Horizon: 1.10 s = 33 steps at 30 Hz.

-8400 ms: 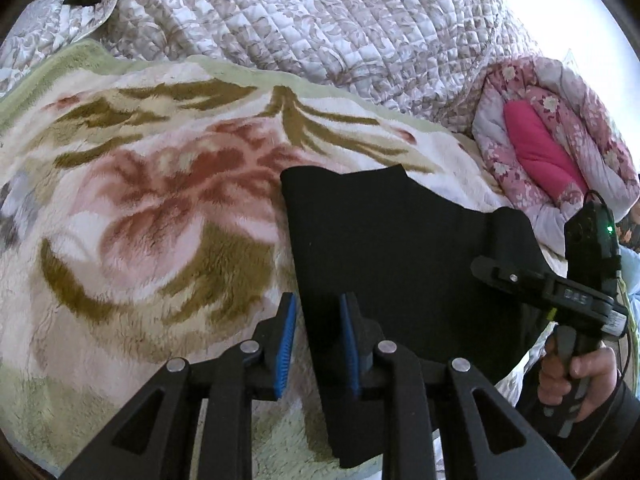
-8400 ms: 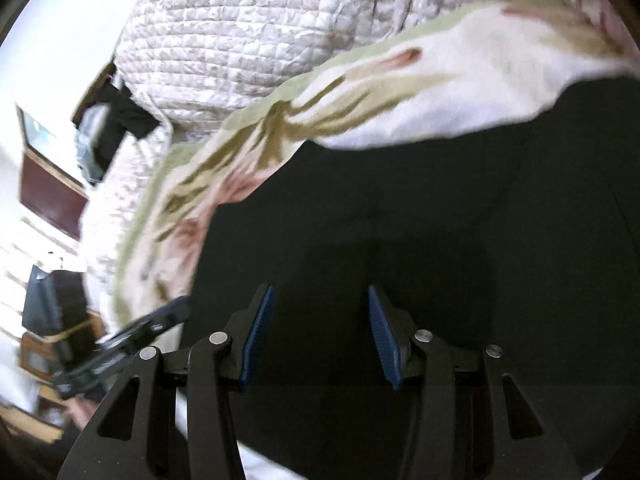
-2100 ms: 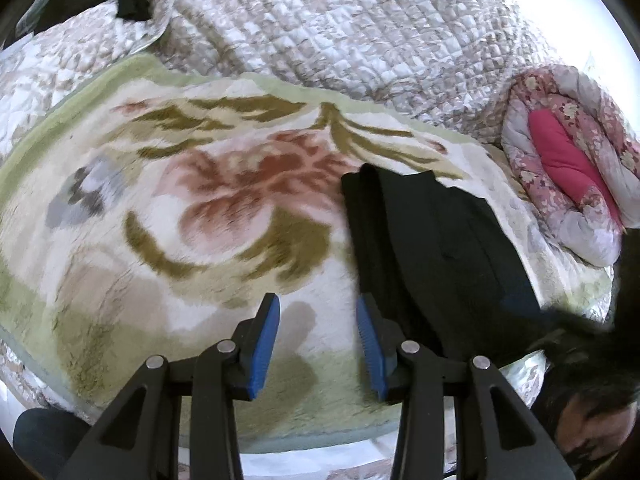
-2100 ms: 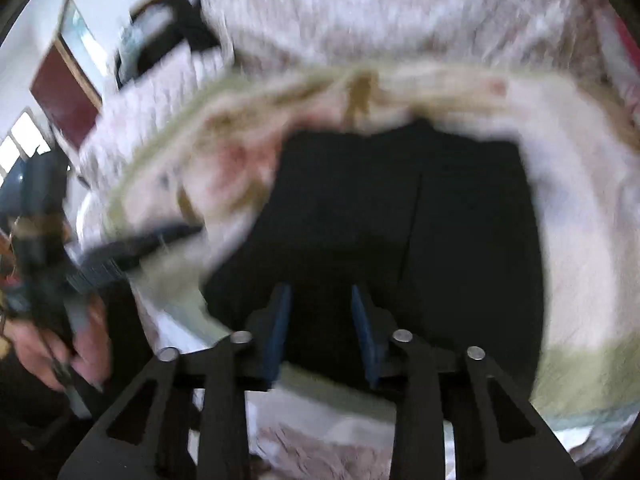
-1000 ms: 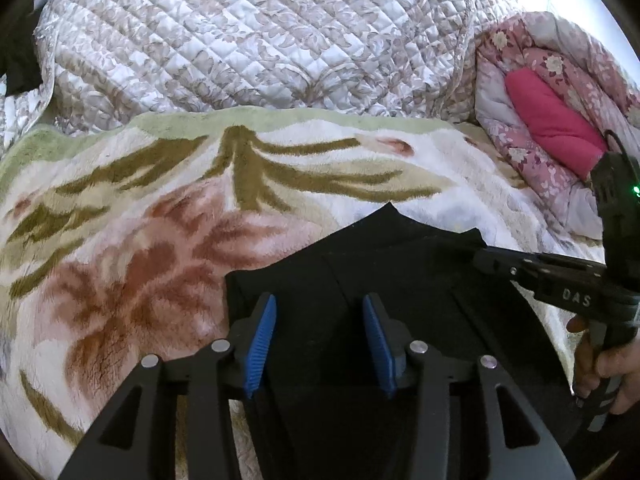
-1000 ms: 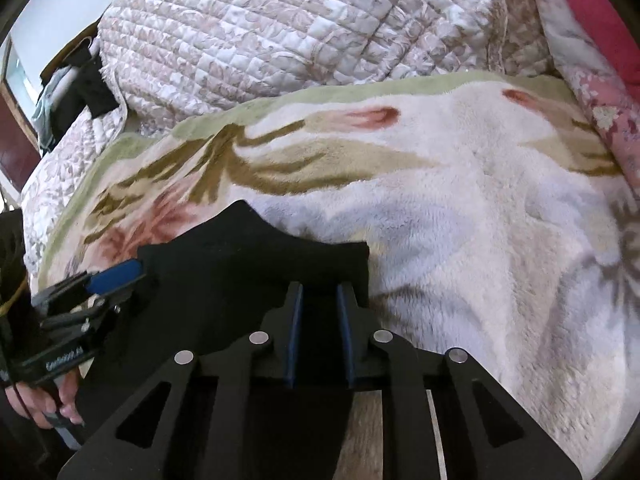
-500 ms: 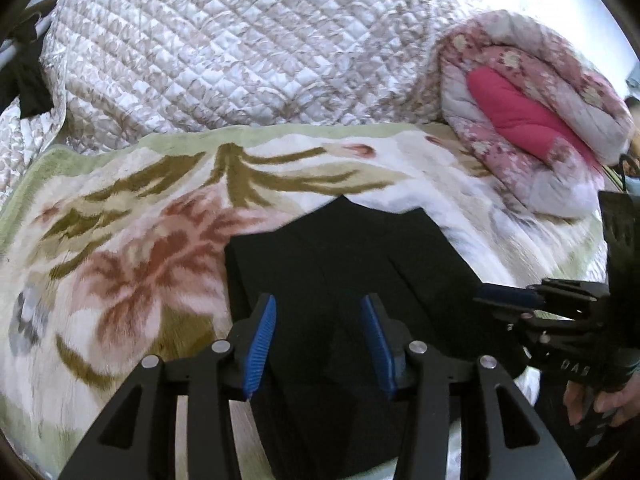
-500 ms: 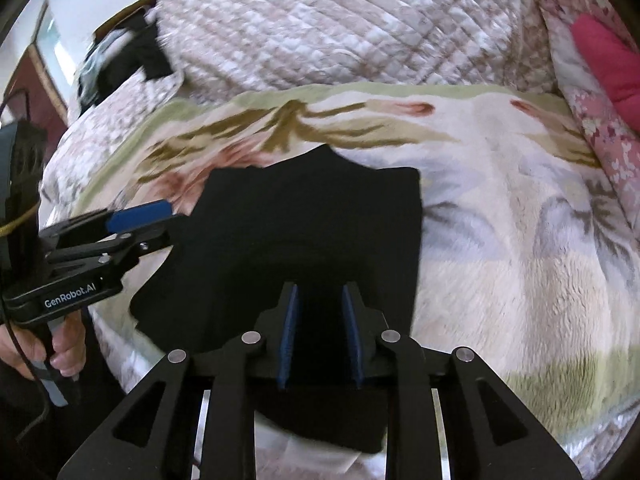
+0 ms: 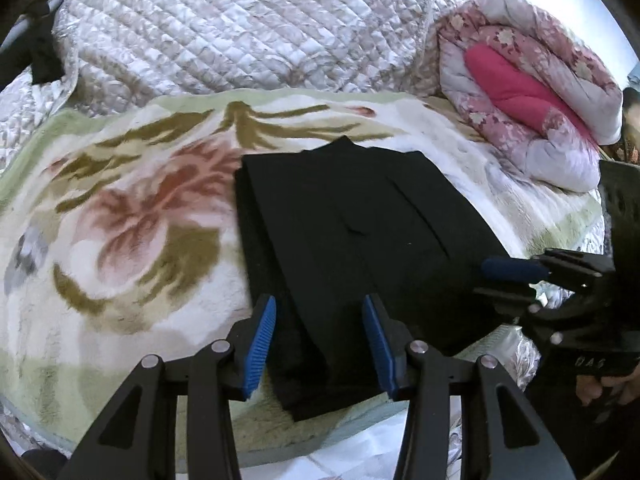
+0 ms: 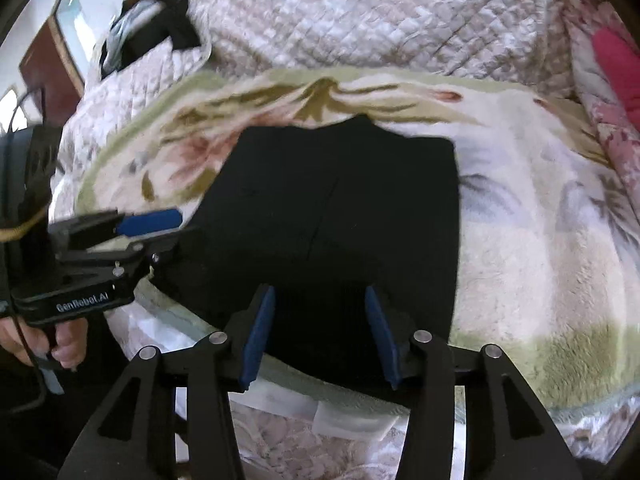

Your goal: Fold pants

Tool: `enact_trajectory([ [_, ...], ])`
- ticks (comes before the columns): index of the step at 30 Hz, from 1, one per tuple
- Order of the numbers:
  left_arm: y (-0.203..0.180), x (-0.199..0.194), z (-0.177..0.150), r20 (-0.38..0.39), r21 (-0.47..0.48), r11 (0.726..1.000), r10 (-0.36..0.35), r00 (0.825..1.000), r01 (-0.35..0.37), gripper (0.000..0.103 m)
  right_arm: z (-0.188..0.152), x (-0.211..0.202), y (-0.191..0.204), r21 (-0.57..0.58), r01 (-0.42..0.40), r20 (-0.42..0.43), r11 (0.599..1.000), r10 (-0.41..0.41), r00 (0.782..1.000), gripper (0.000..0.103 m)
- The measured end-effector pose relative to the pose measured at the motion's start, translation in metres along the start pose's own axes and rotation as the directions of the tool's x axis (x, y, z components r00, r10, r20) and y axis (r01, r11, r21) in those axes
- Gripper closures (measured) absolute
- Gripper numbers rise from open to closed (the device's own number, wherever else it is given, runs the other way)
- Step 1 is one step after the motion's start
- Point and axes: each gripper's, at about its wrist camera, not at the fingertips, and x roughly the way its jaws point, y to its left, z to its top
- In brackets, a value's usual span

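Observation:
The black pants [image 9: 360, 248] lie folded into a rough rectangle on the floral blanket [image 9: 132, 216]; the right wrist view shows the same pants [image 10: 332, 216] from the near edge. My left gripper [image 9: 320, 328] hovers above their near left corner, jaws apart, nothing pinched. My right gripper [image 10: 318, 320] hangs over the near edge of the pants with its jaws opening, and the cloth lies below the pads, not pressed by them. Each gripper appears in the other's view: the right gripper [image 9: 508, 276] at the pants' right side, the left gripper [image 10: 156, 228] at their left side.
A quilted beige cover [image 9: 248, 28] is heaped behind the blanket. A rolled pink floral quilt [image 9: 532, 92] lies at the right. Dark clothing [image 10: 152, 28] hangs at the far left. The blanket's near edge [image 10: 320, 412] drops to a pale sheet. A hand [image 10: 60, 344] grips the left tool.
My right gripper's jaws have spread from nearly closed and let go of the pants. Both grippers have drawn back toward the near edge, so the whole folded garment shows.

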Motion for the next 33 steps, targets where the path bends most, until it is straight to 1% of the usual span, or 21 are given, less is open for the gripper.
enact_trajectory([
  [3, 0.003, -0.012, -0.004, 0.021, -0.004, 1.000, 0.003, 1.000, -0.003, 0.054, -0.008, -0.005, -0.008, 0.026, 0.028, 0.009, 0.999, -0.028, 1.000, 0.057],
  [4, 0.004, -0.015, -0.005, 0.022, -0.009, 1.000, 0.000, 1.000, 0.001, 0.054, -0.011, -0.003, -0.011, 0.033, 0.034, 0.000, 0.999, -0.034, 0.999, 0.066],
  [5, 0.005, -0.018, -0.007, 0.025, -0.015, 1.000, -0.009, 1.000, 0.009, 0.054, -0.014, -0.001, -0.013, 0.042, 0.043, -0.007, 0.998, -0.043, 0.999, 0.071],
  [7, 0.002, -0.023, -0.008, 0.034, -0.018, 0.999, -0.030, 0.999, 0.031, 0.054, -0.014, -0.002, -0.011, 0.043, 0.049, 0.001, 0.998, -0.049, 0.999, 0.073],
  [9, -0.004, -0.025, -0.008, 0.042, -0.005, 0.999, -0.047, 0.998, 0.048, 0.054, -0.012, -0.001, -0.004, 0.013, 0.062, 0.002, 0.998, -0.062, 0.998, 0.078],
  [11, -0.012, -0.025, -0.007, 0.046, 0.014, 0.998, -0.069, 0.997, 0.068, 0.054, -0.010, -0.002, 0.002, -0.005, 0.050, 0.008, 0.999, -0.050, 0.999, 0.084],
  [13, -0.019, -0.025, -0.007, 0.048, 0.035, 0.996, -0.086, 0.995, 0.084, 0.054, -0.011, 0.001, 0.008, -0.031, 0.036, -0.002, 0.999, -0.036, 0.999, 0.084],
  [15, -0.021, -0.018, -0.009, 0.025, 0.048, 0.995, -0.084, 0.996, 0.083, 0.054, -0.014, 0.005, 0.012, -0.059, 0.041, -0.011, 0.997, -0.042, 0.999, 0.084],
  [17, -0.020, -0.008, -0.014, -0.005, 0.062, 0.997, -0.053, 0.999, 0.053, 0.054, -0.013, 0.006, 0.013, -0.060, 0.028, -0.014, 0.998, -0.029, 0.999, 0.084],
  [19, -0.019, -0.006, -0.017, -0.001, 0.078, 0.997, -0.024, 1.000, 0.024, 0.054, -0.013, 0.009, 0.016, -0.077, 0.019, -0.023, 0.997, -0.021, 1.000, 0.084],
  [22, -0.014, -0.004, -0.017, -0.009, 0.056, 0.998, -0.039, 0.999, 0.040, 0.053, -0.012, 0.018, 0.023, -0.100, 0.006, -0.022, 0.995, -0.008, 1.000, 0.084],
  [26, -0.019, -0.002, -0.017, 0.012, 0.101, 0.995, 0.014, 1.000, -0.015, 0.057, -0.007, 0.018, 0.023, -0.099, -0.006, -0.018, 0.995, 0.004, 1.000, 0.084],
  [28, -0.015, 0.000, -0.014, 0.010, 0.089, 0.996, 0.010, 1.000, -0.011, 0.060, -0.003, 0.007, 0.017, -0.062, -0.017, 0.016, 0.998, 0.018, 1.000, 0.084],
  [30, -0.011, 0.001, -0.012, 0.014, 0.080, 0.996, 0.028, 1.000, -0.029, 0.061, 0.000, 0.000, 0.011, -0.040, -0.013, 0.049, 0.999, 0.014, 0.999, 0.084],
  [31, -0.009, 0.002, -0.011, 0.014, 0.077, 0.996, 0.034, 0.999, -0.035, 0.060, 0.001, 0.003, 0.009, -0.038, -0.004, 0.042, 0.999, 0.005, 0.999, 0.084],
  [33, -0.004, 0.005, -0.010, 0.009, 0.054, 0.998, 0.021, 1.000, -0.021, 0.060, -0.001, 0.019, 0.000, -0.035, 0.020, -0.013, 0.999, -0.020, 1.000, 0.085],
])
